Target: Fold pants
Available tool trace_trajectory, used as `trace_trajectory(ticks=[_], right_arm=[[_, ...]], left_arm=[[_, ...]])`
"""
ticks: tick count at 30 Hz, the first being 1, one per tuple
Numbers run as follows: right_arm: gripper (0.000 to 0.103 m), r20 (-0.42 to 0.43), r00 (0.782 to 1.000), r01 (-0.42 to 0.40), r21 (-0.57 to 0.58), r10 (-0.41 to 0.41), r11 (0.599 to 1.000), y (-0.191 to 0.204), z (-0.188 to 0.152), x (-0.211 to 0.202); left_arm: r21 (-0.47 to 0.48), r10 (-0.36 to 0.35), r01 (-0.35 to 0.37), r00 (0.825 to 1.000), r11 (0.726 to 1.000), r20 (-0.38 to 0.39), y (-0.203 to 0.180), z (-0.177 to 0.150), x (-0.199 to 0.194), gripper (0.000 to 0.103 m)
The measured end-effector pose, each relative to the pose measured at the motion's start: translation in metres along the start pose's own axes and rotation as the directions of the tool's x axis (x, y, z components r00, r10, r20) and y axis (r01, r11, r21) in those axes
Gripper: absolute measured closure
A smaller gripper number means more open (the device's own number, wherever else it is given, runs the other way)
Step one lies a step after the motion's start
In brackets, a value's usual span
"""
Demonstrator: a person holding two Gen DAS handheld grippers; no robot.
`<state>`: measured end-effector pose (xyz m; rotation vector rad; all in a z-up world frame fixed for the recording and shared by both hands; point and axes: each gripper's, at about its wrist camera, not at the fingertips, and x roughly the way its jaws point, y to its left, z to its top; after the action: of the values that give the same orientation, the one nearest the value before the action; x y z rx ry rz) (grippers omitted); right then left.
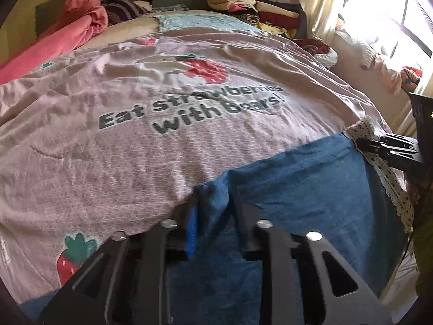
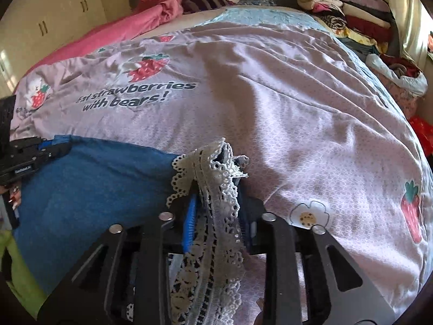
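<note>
The left gripper point(image 1: 213, 203) angles down over the bed, its fingers point(image 1: 193, 227) set narrow around a raised fold at the left corner of the blue pants point(image 1: 311, 189); whether the pads actually press the cloth cannot be told. From the right wrist view the same gripper point(image 2: 58, 149) sits at the pants' point(image 2: 94, 184) far left edge, a hand only partly visible behind it.

The pants lie flat across the near side of the bed, spread between the two grippers, soft and slightly fuzzy, with a white lace trim point(image 2: 216, 189) along their right end.

The right gripper point(image 2: 216, 211) also tilts downward, its fingers point(image 2: 189, 216) narrow and clamped on the bunched lace, which stands up in a ruffled tuft between them.

Beyond the pants, the pale pink bedspread point(image 1: 135, 149), printed with strawberries and lettering, stretches wide and mostly bare, lightly wrinkled. A pink blanket point(image 1: 67, 32) is heaped at the far left, and a stack of folded clothes point(image 1: 257, 8) fills the far right corner beside a bright window point(image 1: 392, 27).
</note>
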<state>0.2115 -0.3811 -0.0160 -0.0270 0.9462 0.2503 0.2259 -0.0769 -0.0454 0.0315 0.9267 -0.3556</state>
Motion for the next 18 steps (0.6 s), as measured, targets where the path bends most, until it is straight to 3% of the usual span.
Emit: trace_trajectory(ticks=[3,6,8,11,14,18], right_arm=[[0.056,0.024,0.999,0.045,0.027,-0.046,0.999,-0.005,0.000,-0.015],[0.049,0.059,0.996,0.070,0.063,-0.074,0.996,-0.013,-0.005,-0.036],[0.046,0.085,0.992,0.083,0.084,-0.090,0.993,-0.017,-0.012,-0.052],[0.044,0.114,0.988,0.096,0.104,-0.107,0.990,-0.019,-0.025,-0.075],[0.044,0.130,0.984,0.111,0.092,-0.123,0.989,-0.013,-0.042,-0.093],[0.044,0.130,0.984,0.112,0.056,-0.118,0.992,0.004,-0.063,-0.107]], left_arm=[[-0.021,0.018,-0.018,1.000,1.000,0.014,0.006,-0.002,-0.009,0.053],[-0.051,0.025,-0.022,0.999,0.998,0.043,0.014,-0.004,-0.028,0.050],[-0.054,0.032,-0.028,0.996,0.998,0.079,0.017,-0.009,-0.048,0.038],[-0.057,0.043,-0.036,0.992,0.998,0.117,0.017,-0.018,-0.072,0.035],[-0.057,0.048,-0.040,0.987,0.998,0.153,0.015,-0.034,-0.098,0.023],[-0.053,0.055,-0.047,0.984,0.998,0.167,0.011,-0.065,-0.124,0.023]])
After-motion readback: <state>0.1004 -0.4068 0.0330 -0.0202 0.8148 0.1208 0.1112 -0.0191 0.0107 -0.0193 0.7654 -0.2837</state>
